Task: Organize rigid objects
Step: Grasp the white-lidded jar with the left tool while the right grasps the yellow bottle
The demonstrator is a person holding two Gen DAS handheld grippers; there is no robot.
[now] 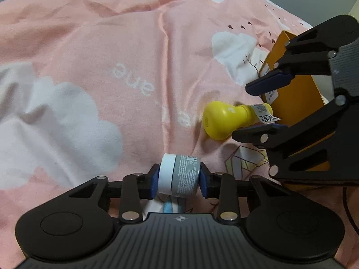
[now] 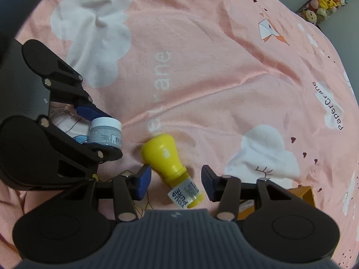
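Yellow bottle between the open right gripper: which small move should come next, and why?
Probably close the right gripper on the yellow bottle: its labelled neck lies between the blue pads, untouched. The left gripper already clamps the grey jar, and the orange box waits nearby.

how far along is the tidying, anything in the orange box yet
Early stage. Nothing visibly sits in the orange box, though its inside is mostly hidden. In hand: the left gripper is clamped on the small grey jar. The right gripper straddles the yellow bottle, lying on the pink bedsheet, jaws open. Left: grip the bottle, put both away.
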